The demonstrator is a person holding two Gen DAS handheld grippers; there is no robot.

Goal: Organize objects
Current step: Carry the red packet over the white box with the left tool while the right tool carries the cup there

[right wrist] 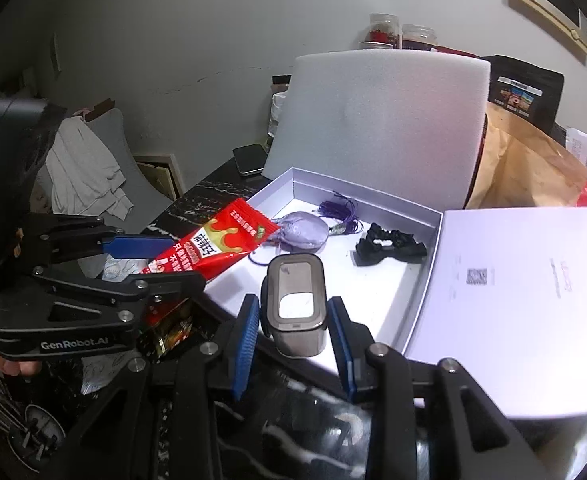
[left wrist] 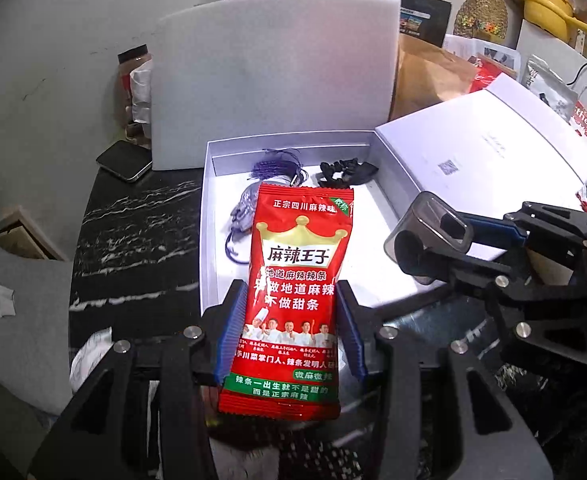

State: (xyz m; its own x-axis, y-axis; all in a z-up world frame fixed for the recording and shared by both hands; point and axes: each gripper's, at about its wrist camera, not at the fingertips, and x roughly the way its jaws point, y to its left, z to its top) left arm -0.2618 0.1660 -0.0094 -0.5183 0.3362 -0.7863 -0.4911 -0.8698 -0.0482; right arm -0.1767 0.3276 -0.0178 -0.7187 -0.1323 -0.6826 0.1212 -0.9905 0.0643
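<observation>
My left gripper [left wrist: 291, 300] is shut on a red snack packet [left wrist: 293, 280] with a gold crown and white lettering, held over the near edge of an open white box [left wrist: 209, 184]. The right wrist view shows the same packet [right wrist: 213, 240] jutting over the box's left rim [right wrist: 277, 184]. My right gripper [right wrist: 295, 312] is shut on a small smoky-grey rectangular case [right wrist: 295, 304], which hangs above the box's front edge; the left wrist view shows that case [left wrist: 429, 236] at right. Inside the box lie a purple tasselled pouch [right wrist: 303, 230] and a black scrunchie [right wrist: 389, 246].
The white box lid [right wrist: 513, 300] lies to the right of the box. A white foam sheet [left wrist: 273, 80] stands behind it, with a brown paper bag [right wrist: 525, 172] at right and a phone [left wrist: 123, 160] at left. All of it rests on a black marbled table [left wrist: 133, 248].
</observation>
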